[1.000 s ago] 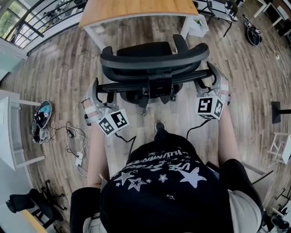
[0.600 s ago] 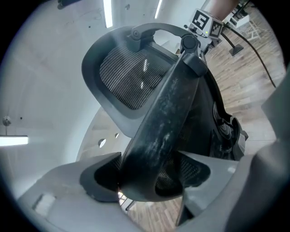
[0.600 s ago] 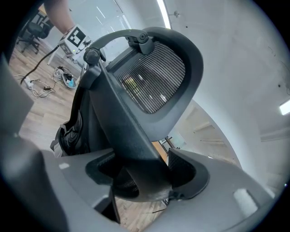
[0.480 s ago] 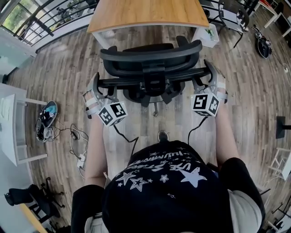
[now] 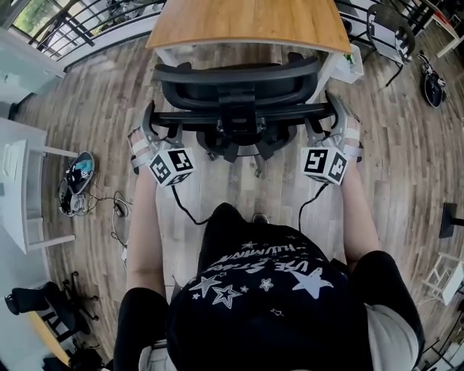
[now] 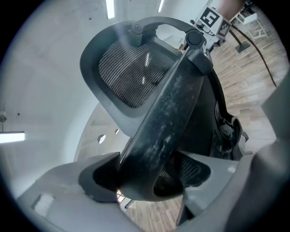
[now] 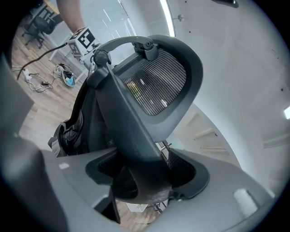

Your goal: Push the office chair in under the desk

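A black office chair (image 5: 239, 78) stands right in front of me, its headrest at the front edge of the wooden desk (image 5: 250, 22). My left gripper (image 5: 149, 132) is shut on the left end of the chair's back bar (image 6: 167, 118). At the right end of that bar (image 7: 131, 131) my right gripper (image 5: 338, 122) is also shut. In the left gripper view the jaws (image 6: 145, 176) press both sides of the bar. The right gripper view shows the same hold (image 7: 142, 179), with the mesh headrest (image 7: 156, 84) above. The seat is hidden behind the backrest.
A white cabinet (image 5: 18, 188) stands at the left, with shoes and cables (image 5: 76, 181) on the wood floor beside it. A small white box with a plant (image 5: 352, 62) sits by the desk's right leg. Another chair (image 5: 388, 32) is at the far right.
The chair has rolled forward toward the desk, and its headrest now reaches the desk's edge. Both grippers went forward with it, still holding the bar. The person has stepped after it.
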A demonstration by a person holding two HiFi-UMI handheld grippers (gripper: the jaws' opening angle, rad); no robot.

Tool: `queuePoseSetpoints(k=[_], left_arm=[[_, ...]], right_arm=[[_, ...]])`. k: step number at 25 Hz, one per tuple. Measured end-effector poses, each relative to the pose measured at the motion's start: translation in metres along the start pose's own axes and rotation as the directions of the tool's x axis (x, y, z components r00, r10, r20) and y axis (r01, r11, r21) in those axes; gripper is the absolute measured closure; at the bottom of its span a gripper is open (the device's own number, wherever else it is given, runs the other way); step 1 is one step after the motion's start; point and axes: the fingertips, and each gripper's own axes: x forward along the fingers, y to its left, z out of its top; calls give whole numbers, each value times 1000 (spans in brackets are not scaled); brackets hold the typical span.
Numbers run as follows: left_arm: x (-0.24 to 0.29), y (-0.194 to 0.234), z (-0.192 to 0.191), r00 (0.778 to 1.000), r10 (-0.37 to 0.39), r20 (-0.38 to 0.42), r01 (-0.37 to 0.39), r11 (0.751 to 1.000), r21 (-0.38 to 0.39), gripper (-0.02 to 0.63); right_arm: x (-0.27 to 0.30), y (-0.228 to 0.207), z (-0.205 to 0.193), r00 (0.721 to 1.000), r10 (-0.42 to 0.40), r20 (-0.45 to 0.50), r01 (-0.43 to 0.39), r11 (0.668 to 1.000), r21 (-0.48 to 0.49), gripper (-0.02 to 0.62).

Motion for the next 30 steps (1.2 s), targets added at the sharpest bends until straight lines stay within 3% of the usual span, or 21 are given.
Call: queuePoseSetpoints(k=[7, 20, 30], left_arm=[[68, 24, -8, 999, -5, 44, 5, 1000, 13, 227], [186, 50, -3, 988, -59, 144, 50, 997, 65, 225], [268, 67, 0, 984, -79, 157, 70, 996, 63, 218]], right_arm=[[59, -6, 14, 1000, -11, -21, 11, 1000, -4, 281], [164, -28, 14, 985, -38, -167, 44, 998, 35, 281], [230, -40, 15, 970, -60, -235, 76, 995, 59, 279]])
